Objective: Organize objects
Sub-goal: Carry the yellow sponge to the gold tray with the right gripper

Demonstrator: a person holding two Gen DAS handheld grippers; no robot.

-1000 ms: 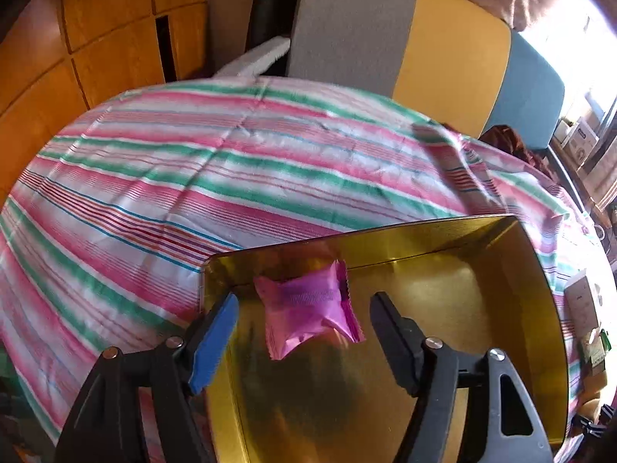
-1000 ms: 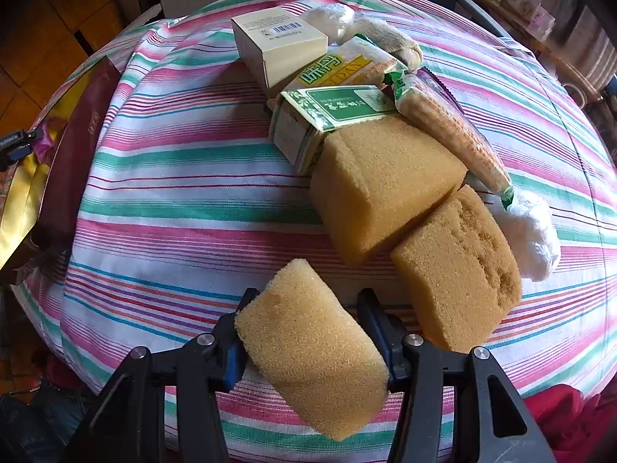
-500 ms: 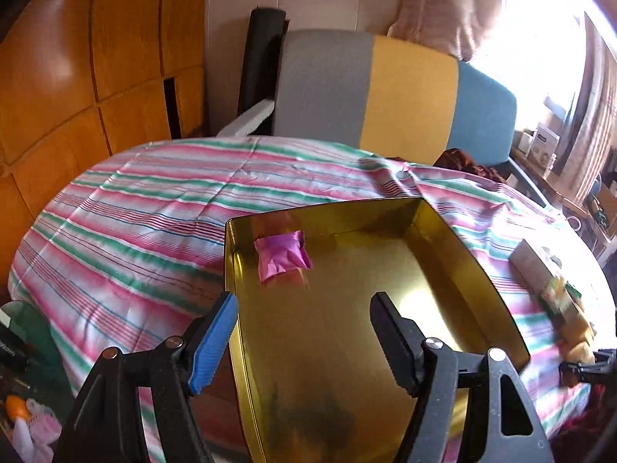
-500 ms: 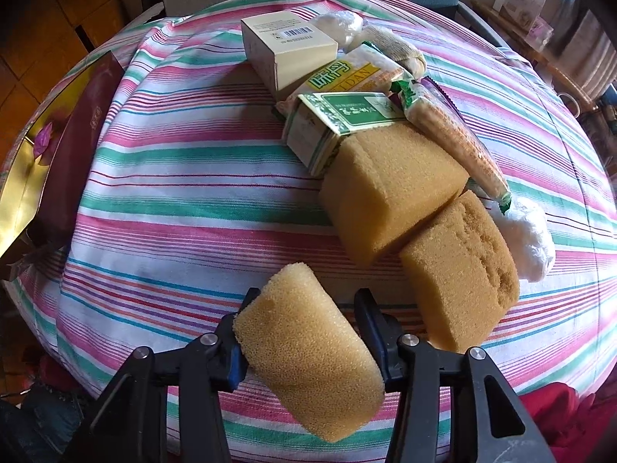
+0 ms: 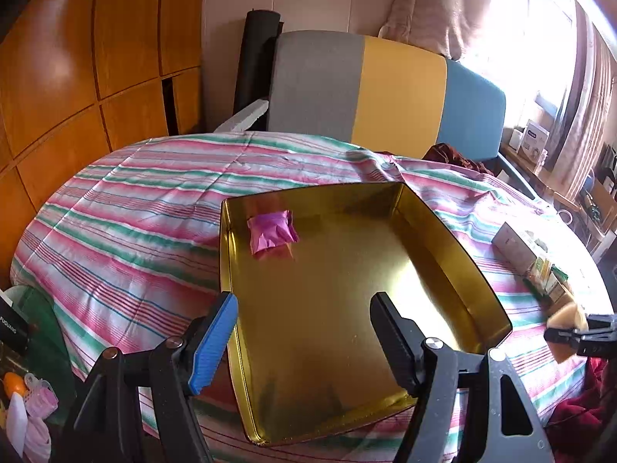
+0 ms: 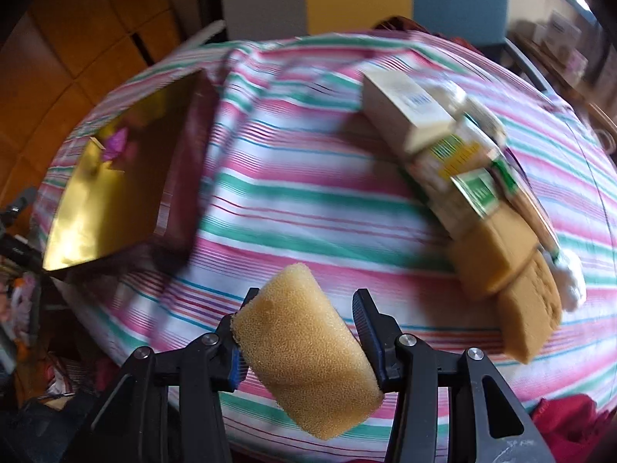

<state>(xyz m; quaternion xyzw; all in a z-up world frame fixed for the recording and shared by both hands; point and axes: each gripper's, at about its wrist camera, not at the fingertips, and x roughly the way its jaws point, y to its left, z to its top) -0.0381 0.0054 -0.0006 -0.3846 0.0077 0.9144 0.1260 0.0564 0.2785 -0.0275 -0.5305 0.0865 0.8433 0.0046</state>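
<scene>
A gold tin tray [image 5: 455, 254] lies on the striped tablecloth; a pink packet [image 5: 272, 231] rests in its far left corner. My left gripper [image 5: 304, 341] is open and empty, above the tray's near edge. My right gripper [image 6: 304, 332] is shut on a yellow sponge [image 6: 304, 359], held above the table's near edge. The tray [image 6: 115, 189] with the packet [image 6: 115, 141] lies to the left in the right wrist view. The right gripper with the sponge [image 5: 565, 318] shows at the right edge of the left wrist view.
A pile of boxes [image 6: 405, 112], green packets [image 6: 478, 189], two more sponges [image 6: 505, 254] and a white bundle [image 6: 572, 281] lies on the right of the table. A grey, yellow and blue sofa [image 5: 385, 92] stands behind. Clutter [image 5: 27, 393] sits below the left edge.
My left gripper has pulled back and up from the pink packet, which stays in the tray. My right gripper has swung left with the sponge, bringing the tray into its view.
</scene>
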